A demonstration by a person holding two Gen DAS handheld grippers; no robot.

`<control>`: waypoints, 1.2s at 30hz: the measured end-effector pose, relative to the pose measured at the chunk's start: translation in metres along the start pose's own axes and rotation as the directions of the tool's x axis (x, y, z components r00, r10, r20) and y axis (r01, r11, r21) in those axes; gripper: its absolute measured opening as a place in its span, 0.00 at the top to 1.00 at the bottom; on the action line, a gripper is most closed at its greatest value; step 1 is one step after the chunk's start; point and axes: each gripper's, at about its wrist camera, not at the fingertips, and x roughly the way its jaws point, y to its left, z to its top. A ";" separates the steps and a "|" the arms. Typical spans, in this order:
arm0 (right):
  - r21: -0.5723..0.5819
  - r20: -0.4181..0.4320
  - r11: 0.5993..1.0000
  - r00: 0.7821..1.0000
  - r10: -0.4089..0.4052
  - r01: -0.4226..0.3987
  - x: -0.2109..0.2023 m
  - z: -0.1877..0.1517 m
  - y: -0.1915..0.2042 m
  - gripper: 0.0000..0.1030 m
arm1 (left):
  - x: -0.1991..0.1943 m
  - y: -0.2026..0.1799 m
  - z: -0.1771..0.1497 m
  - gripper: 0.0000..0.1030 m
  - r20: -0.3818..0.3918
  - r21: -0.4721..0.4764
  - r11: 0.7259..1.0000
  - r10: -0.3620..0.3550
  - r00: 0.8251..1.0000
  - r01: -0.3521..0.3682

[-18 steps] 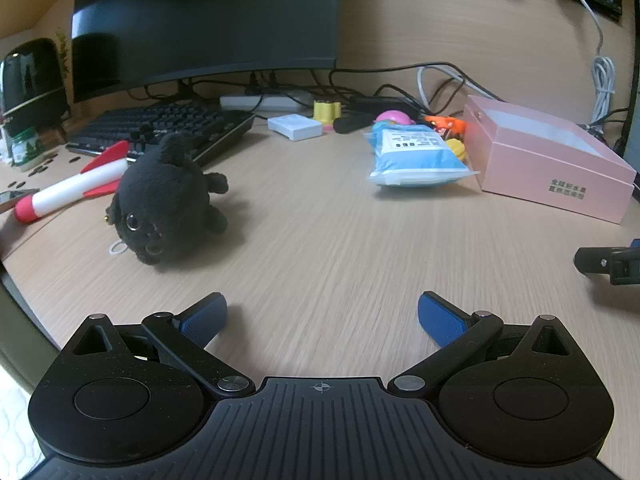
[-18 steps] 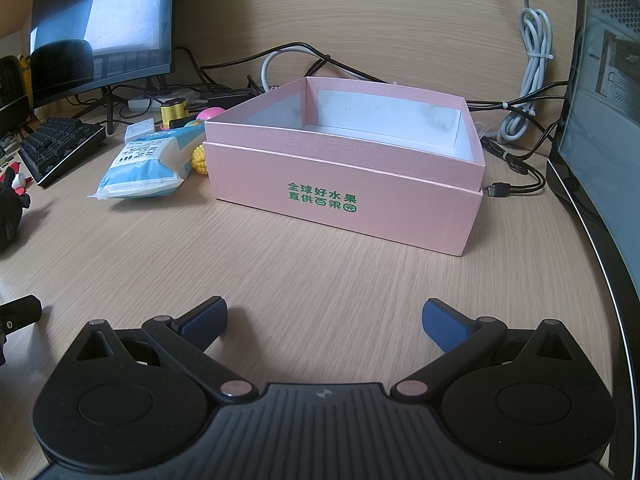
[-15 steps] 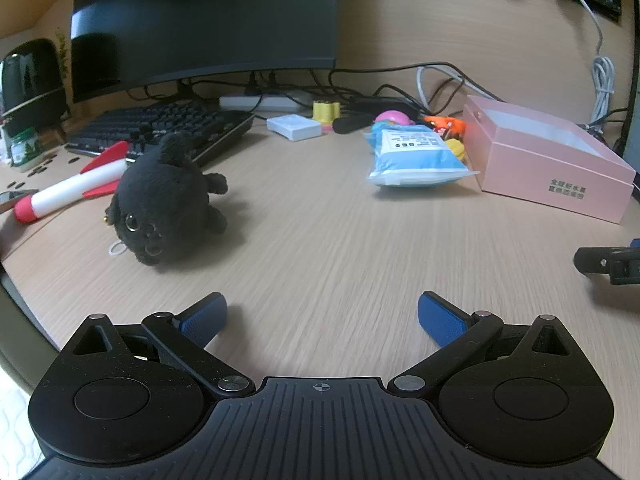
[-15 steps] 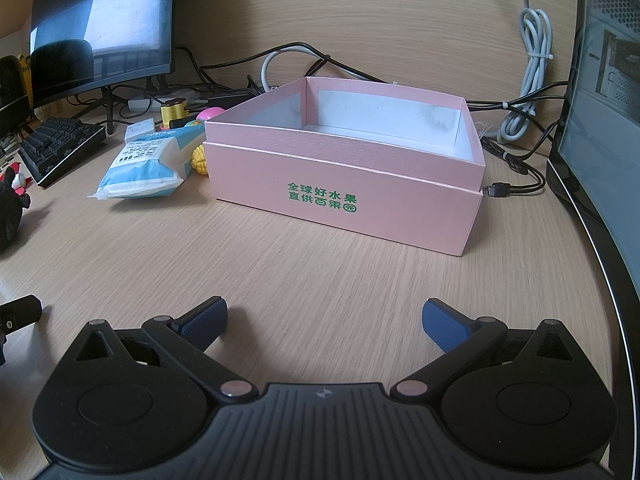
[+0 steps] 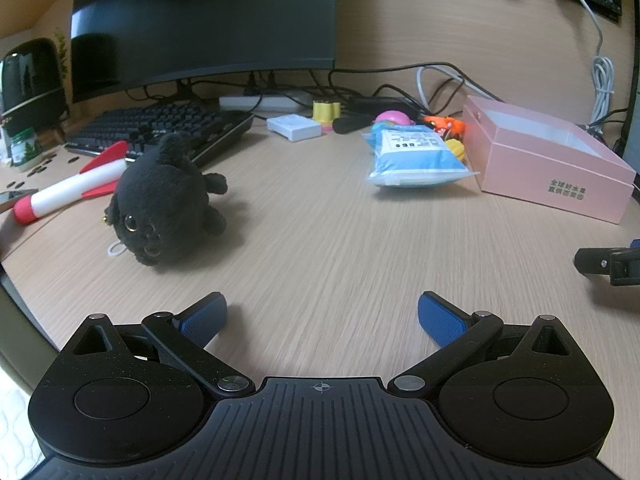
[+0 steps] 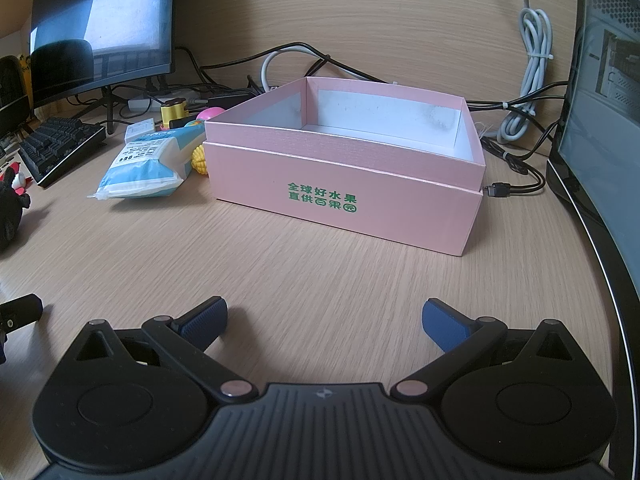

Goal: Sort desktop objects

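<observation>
A black plush toy (image 5: 168, 200) lies on the wooden desk, ahead and left of my left gripper (image 5: 322, 314), which stands open over bare wood. A red and white toy rocket (image 5: 70, 190) lies left of the plush. A blue tissue pack (image 5: 414, 158) sits mid-desk beside small toys. In the right wrist view an open pink box (image 6: 348, 196) with nothing visible inside stands straight ahead of my right gripper (image 6: 324, 318), also open and holding nothing. The tissue pack (image 6: 148, 168) lies left of the box.
A keyboard (image 5: 168, 128) and a dark monitor (image 5: 204, 20) fill the back left. A white block (image 5: 294, 127), a yellow toy (image 5: 326, 110) and cables lie along the back wall. A second screen (image 6: 604, 128) edges the right. A loose cable plug (image 6: 498, 190) lies beside the box.
</observation>
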 end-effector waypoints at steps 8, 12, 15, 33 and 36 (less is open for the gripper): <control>0.000 0.000 1.000 1.000 0.000 0.000 0.000 0.000 0.000 0.00 | 0.000 0.000 0.000 0.00 0.001 0.000 1.000 0.000 1.000 0.000; 0.000 0.000 1.000 1.000 0.000 0.000 0.000 0.000 0.000 0.00 | 0.000 0.000 0.000 0.00 0.000 0.000 1.000 0.000 1.000 0.000; 0.000 0.000 1.000 1.000 0.000 0.000 0.000 0.000 0.000 0.00 | 0.001 0.001 0.000 0.00 -0.001 -0.001 1.000 0.000 1.000 0.000; 0.000 0.000 1.000 1.000 0.000 0.000 -0.001 0.000 0.000 0.00 | -0.001 0.003 -0.002 0.00 -0.018 -0.006 1.000 0.002 1.000 -0.002; 0.000 0.000 1.000 1.000 0.000 0.000 -0.001 0.000 0.000 0.00 | -0.002 0.002 -0.002 0.00 -0.024 -0.007 1.000 0.005 1.000 -0.005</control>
